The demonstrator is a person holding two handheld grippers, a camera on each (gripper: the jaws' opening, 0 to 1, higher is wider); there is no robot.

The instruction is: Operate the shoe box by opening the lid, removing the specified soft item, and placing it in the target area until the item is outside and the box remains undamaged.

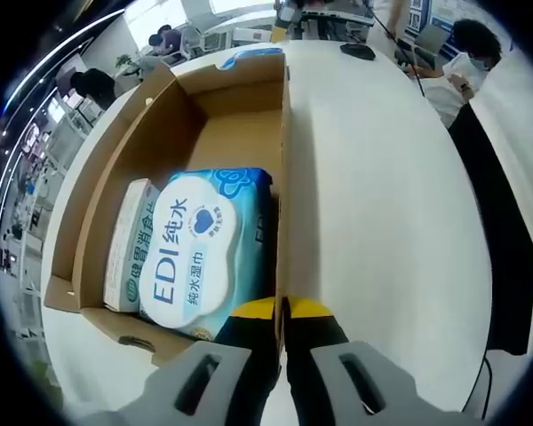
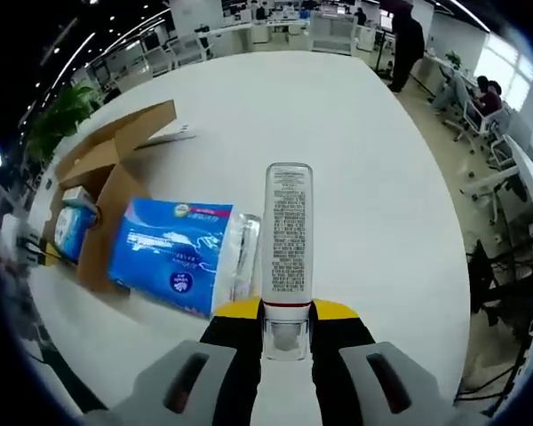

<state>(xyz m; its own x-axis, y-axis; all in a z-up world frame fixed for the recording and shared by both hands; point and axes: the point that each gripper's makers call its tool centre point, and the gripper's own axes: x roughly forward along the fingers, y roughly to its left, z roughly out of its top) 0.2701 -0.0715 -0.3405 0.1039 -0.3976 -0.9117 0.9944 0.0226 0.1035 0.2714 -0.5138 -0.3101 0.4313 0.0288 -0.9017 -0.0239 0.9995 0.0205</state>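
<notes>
Left gripper (image 1: 282, 312) clamped on the right wall of the open shoe box (image 1: 282, 133). Just left of those fingers, inside the box, a wet-wipes pack (image 1: 209, 253), with a small white carton (image 1: 131, 244) beside it.

Right gripper (image 2: 287, 318) grasping a white tube (image 2: 287, 235) by its cap end, body pointing ahead over the white table (image 2: 355, 142). Left of the fingers, a blue soft pack (image 2: 173, 251) flat on the table, outside the box. Farther left, the box itself.

Brown cardboard shoe box (image 1: 151, 115) on white table (image 1: 382, 204); light-blue wipes pack (image 1: 209, 253) with blue lettering ahead of yellow-tipped black left gripper (image 1: 282, 312); white tube (image 2: 287, 240) with red band between right gripper (image 2: 286, 324) jaws, blue-and-white pouch (image 2: 173, 253) to their left
</notes>
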